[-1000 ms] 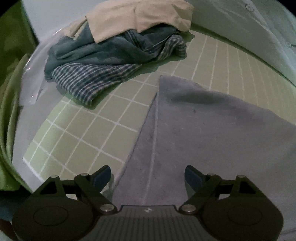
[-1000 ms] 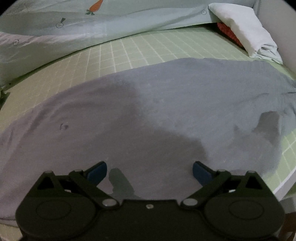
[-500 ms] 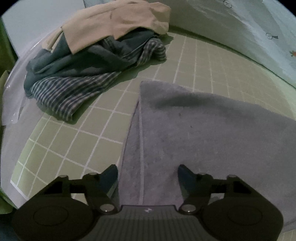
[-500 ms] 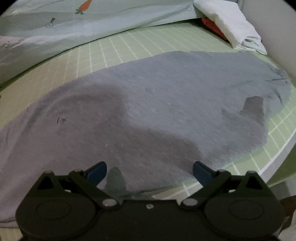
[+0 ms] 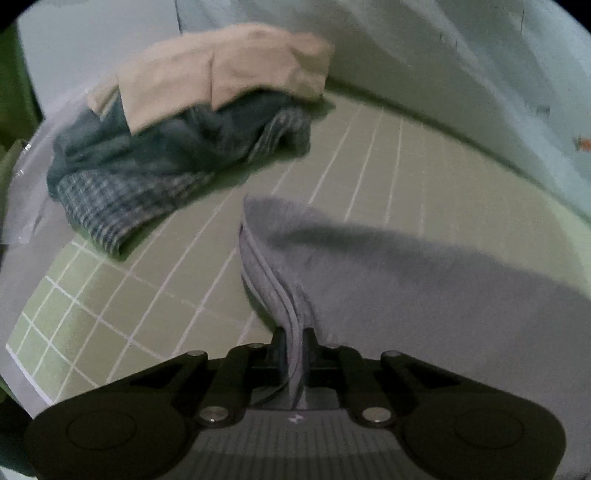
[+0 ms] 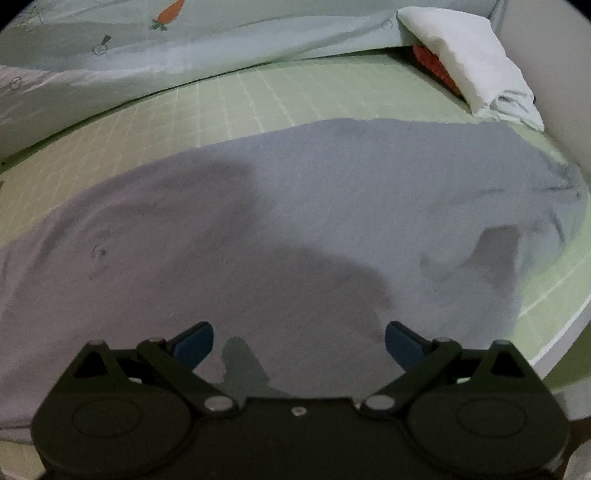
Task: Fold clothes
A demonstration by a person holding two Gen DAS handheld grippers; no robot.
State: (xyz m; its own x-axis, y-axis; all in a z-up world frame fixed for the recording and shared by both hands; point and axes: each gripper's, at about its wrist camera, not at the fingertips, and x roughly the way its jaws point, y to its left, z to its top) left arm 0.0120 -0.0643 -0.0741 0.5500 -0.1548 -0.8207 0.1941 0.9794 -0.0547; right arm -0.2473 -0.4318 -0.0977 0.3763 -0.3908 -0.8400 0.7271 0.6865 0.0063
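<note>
No words, numbers or brand names can be read in either view; the left gripper (image 5: 294,341) bears only a small pale emblem on its ribbed body just behind the fingers, too small to make out; the pale bedcover (image 6: 207,55) along the far edge of the bed carries printed pictures, not lettering: an orange carrot (image 6: 169,12) and small circular motifs, none legible as a sign.
</note>
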